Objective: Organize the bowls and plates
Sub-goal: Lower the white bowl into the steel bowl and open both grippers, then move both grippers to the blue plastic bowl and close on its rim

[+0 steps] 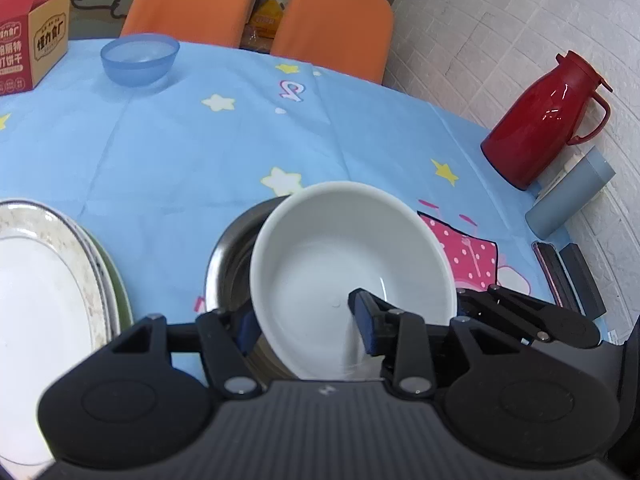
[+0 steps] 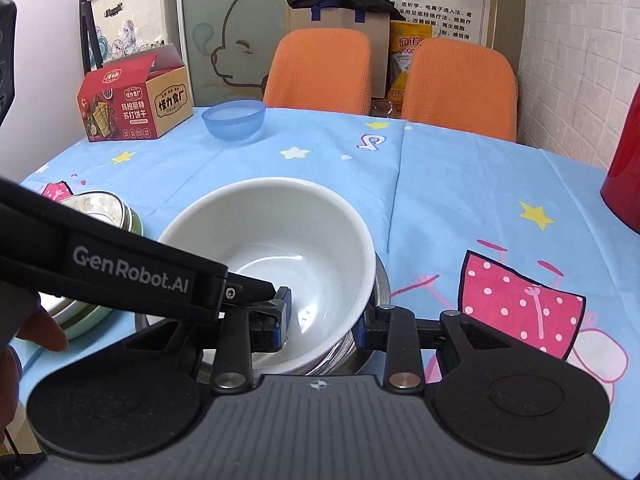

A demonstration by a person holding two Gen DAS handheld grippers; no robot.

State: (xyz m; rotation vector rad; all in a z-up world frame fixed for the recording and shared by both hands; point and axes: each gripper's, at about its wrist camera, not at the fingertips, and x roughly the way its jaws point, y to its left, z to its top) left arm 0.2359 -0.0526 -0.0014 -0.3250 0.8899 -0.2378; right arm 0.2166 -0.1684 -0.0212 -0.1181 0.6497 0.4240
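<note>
Your left claw (image 1: 308,326) was clamped on the near rim of the white bowl (image 1: 344,256), one finger inside, one outside. Bowl sat tilted in/over the steel bowl (image 1: 230,252) on the worktop (image 1: 180,152).

Your right claw (image 2: 324,322) straddled the same bowl's rim on its side, one finger inside and one outside. Couldn't tell if it was actually clenched or just framing the rim.

Step in hand, my read: nesting the white bowl into the steel one. It wasn't level yet, so not seated.

Plate stack (image 1: 48,276) was just beside, to the left. Blue bowl (image 1: 139,58) was well apart at the far edge near the cracker box (image 1: 34,40), not stacked.

Next probably calls for levelling the bowl, letting go with both claws, then reaching across for the blue one. Watch the red jug (image 1: 544,120) on the right.
</note>
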